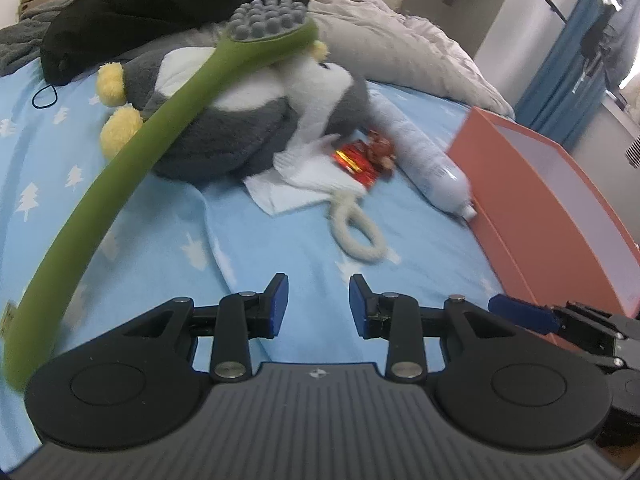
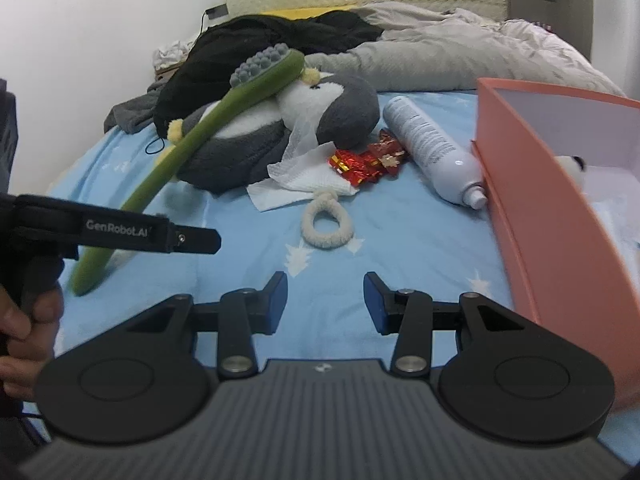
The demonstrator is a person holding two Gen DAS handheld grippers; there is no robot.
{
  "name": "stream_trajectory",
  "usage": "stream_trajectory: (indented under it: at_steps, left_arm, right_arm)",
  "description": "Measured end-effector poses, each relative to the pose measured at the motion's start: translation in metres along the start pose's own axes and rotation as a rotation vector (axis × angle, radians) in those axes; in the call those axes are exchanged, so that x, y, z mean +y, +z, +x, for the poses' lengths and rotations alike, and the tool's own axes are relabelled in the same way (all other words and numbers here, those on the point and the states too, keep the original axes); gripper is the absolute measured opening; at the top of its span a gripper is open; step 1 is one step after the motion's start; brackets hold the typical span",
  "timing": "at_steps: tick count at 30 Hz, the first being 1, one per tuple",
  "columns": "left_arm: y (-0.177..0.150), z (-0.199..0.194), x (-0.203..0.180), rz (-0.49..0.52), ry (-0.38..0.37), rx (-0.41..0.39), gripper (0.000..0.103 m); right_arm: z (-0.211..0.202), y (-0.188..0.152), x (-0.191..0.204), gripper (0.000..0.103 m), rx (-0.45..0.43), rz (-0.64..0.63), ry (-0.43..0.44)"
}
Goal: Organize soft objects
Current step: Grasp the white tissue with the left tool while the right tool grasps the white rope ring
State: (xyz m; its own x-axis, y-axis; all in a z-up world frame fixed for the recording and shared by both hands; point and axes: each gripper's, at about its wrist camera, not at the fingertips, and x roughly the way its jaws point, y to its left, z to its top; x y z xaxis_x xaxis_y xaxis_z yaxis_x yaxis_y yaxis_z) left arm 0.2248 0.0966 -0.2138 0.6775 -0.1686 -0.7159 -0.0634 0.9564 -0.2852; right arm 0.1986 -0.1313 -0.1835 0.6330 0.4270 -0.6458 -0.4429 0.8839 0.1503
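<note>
**Plush penguin waits while both grippers close in empty**

Plush penguin (image 2: 256, 136) and the fuzzy white loop (image 2: 326, 224) are the soft things lying loose on the blue tree-print blanket (image 2: 400, 248), so the step in hand reads as an approach, with nothing picked up yet.

Nearest, the left gripper (image 1: 318, 306) and the right gripper (image 2: 326, 304) each stand partly open, bare blanket showing between the blue pads, neither holding anything. The right gripper's fingertip shows at the lower right of the left view, so the two work side by side.

Just beyond them lies the loop, flat, its knotted end toward a crumpled white tissue (image 2: 304, 180) and red foil wrappers (image 2: 364, 162). Right of these a white spray can (image 2: 432, 148) lies on its side, nozzle toward the viewer and touching the orange box (image 2: 532, 200), which stands open with something white and fluffy inside.

Farther back the penguin lies on its back, long axis running left to right, head toward the box and yellow feet to the left. A green long-handled massager (image 2: 192, 136) rests across its body, nubbed grey head uppermost.

The next move probably calls for lowering one gripper over the loop and closing on its rim, or clearing the massager before lifting the penguin.
</note>
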Motion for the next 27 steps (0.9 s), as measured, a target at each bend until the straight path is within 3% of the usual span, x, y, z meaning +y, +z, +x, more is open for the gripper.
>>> stream_trajectory:
  at_steps: [2, 8, 12, 14, 17, 23, 27]
  left_arm:
    - [0.008, 0.015, 0.008, -0.009, 0.012, -0.012, 0.045]
    - [0.030, 0.052, 0.024, -0.028, 0.024, -0.026, 0.046]
    - [0.039, 0.074, 0.030, -0.022, 0.015, -0.015, 0.049]
    - [0.042, 0.082, 0.033, -0.016, 0.010, -0.015, 0.056]
    - [0.046, 0.097, 0.036, -0.015, 0.005, -0.012, 0.057]
    - [0.052, 0.116, 0.033, 0.007, -0.011, -0.025, 0.057]
    - [0.057, 0.126, 0.029, 0.011, -0.038, -0.018, 0.057]
  right_arm:
    - [0.017, 0.003, 0.000, 0.045, 0.008, -0.014, 0.008]
    - [0.063, 0.014, -0.001, 0.046, 0.037, -0.048, 0.023]
    - [0.087, 0.017, 0.000, 0.058, 0.048, -0.062, 0.033]
    - [0.098, 0.018, -0.001, 0.059, 0.052, -0.062, 0.034]
    - [0.113, 0.018, -0.002, 0.059, 0.058, -0.065, 0.014]
    - [0.132, 0.021, -0.003, 0.058, 0.043, -0.083, 0.026]
    - [0.139, 0.026, -0.003, 0.044, 0.046, -0.067, 0.060]
